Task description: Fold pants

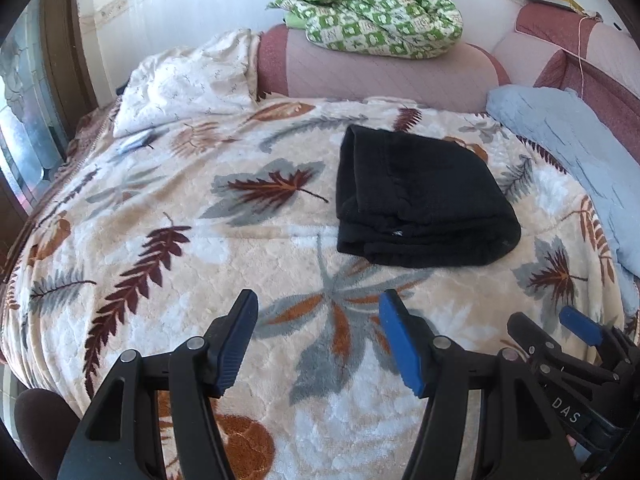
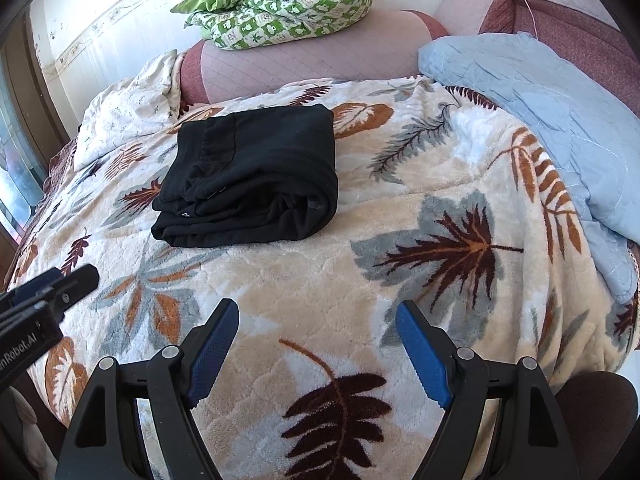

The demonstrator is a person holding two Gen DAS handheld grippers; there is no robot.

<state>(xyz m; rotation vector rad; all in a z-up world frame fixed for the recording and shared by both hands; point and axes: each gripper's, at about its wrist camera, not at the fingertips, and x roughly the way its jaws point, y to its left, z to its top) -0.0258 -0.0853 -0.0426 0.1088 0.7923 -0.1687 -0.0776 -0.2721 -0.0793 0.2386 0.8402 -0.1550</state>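
Bed (image 2: 280, 360): covered by cream plush blanket (image 1: 200, 240), leaf print in brown, rust, grey.
Pants (image 1: 420, 204), black, folded into thick rectangle, flat on blanket, toward far side, apart from other items.
White quilt (image 1: 188, 84), rumpled, far left corner, on blanket edge.
Small grey-blue item (image 1: 134, 142) just beside white quilt; kind unclear.
Blue quilt (image 2: 540, 120), right side, overlapping blanket edge.
Pink headboard cushion (image 1: 380, 76) along far edge; green checked quilt (image 1: 372, 4) bunched atop it.

Matt black knit pants (image 1: 420, 196) lie on a plushy fleece blanket (image 1: 224, 248); the tongs' (image 1: 318, 340) plastic pads are ribbed.
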